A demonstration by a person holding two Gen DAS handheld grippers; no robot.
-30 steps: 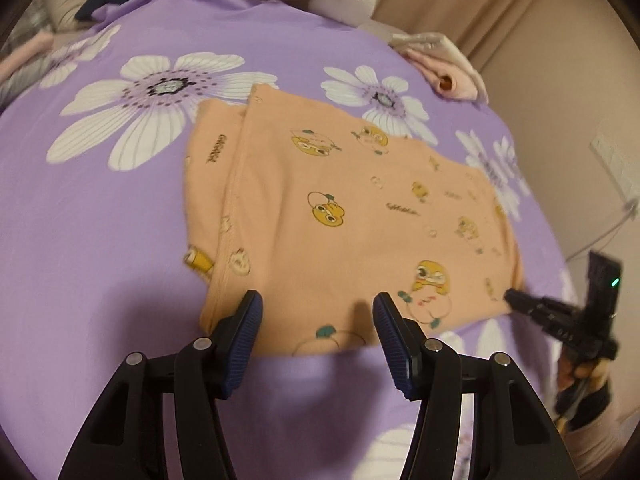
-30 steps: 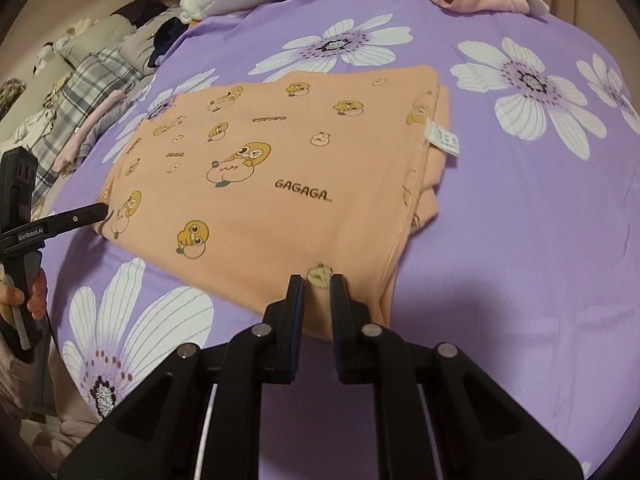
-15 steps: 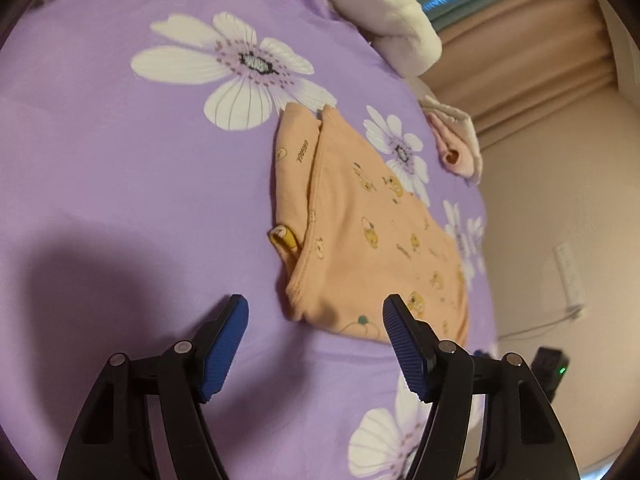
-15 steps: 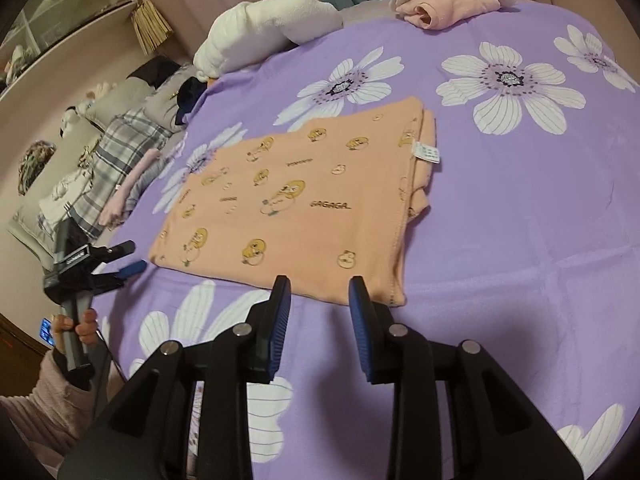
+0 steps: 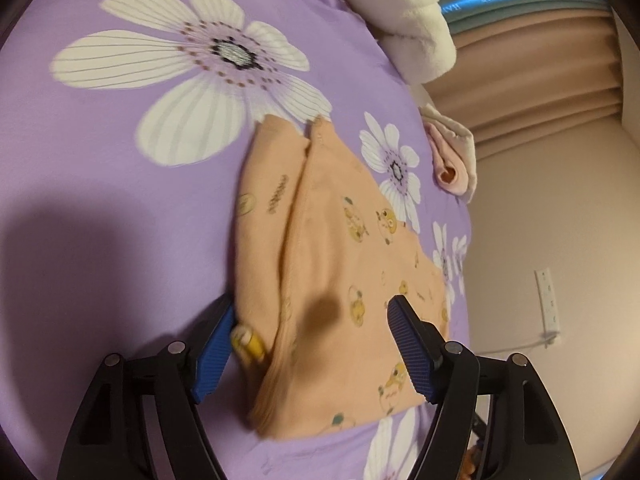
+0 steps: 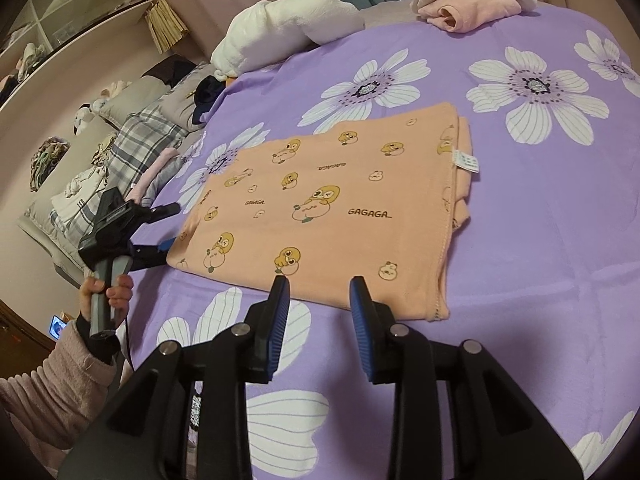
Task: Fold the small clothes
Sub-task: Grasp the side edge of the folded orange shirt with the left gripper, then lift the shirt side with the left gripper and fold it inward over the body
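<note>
A purple flowered bedspread (image 6: 532, 248) fills both views. The right gripper (image 6: 320, 312) hovers spread at the near edge of the folded orange garment (image 6: 328, 208); the left gripper (image 5: 310, 348), fingers wide apart, straddles its end. Beyond lie a white towel (image 6: 280, 28) and pink clothes (image 6: 472, 4).

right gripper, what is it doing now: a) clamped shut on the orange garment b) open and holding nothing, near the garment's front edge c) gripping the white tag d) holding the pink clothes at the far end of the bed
b: the right gripper has its jaws apart with nothing between them, just short of the near edge of the orange garment, which lies flat on the purple bedspread.
</note>
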